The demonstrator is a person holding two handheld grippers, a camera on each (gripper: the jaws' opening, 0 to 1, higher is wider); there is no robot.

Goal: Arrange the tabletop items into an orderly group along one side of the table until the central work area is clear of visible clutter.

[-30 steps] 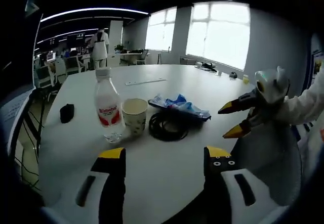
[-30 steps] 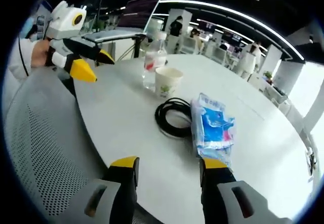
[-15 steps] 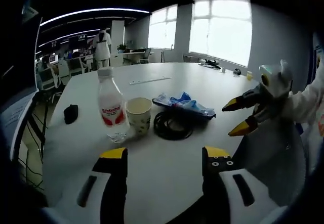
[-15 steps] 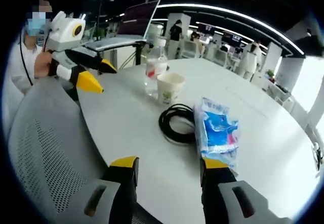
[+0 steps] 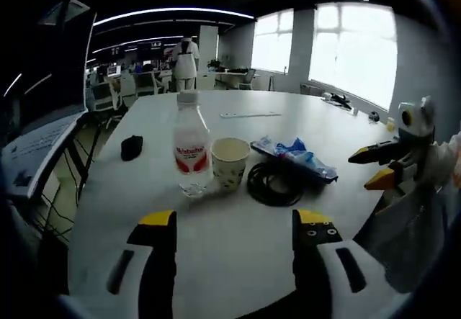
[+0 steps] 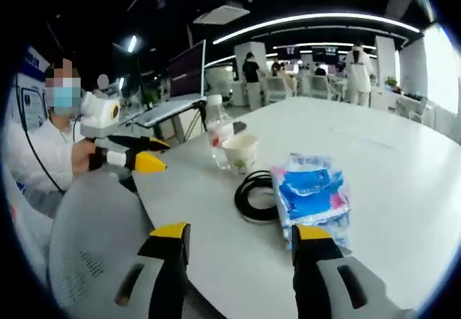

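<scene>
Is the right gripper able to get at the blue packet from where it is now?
Probably yes. The right gripper is open and the blue packet lies just ahead of its jaws on bare table, with the black cable coil beside it, not across the path.

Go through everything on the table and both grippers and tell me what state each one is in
Water bottle: upright, capped.
Paper cup: upright, open-topped.
Black cable: coiled, flat.
Blue packet: lying flat beside the cable.
Left hand-held gripper: open, empty.
Right hand-held gripper: open, empty.

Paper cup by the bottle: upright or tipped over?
Upright. The paper cup stands on its base with its open rim facing up, just beside the water bottle. Its contents cannot be told.
</scene>
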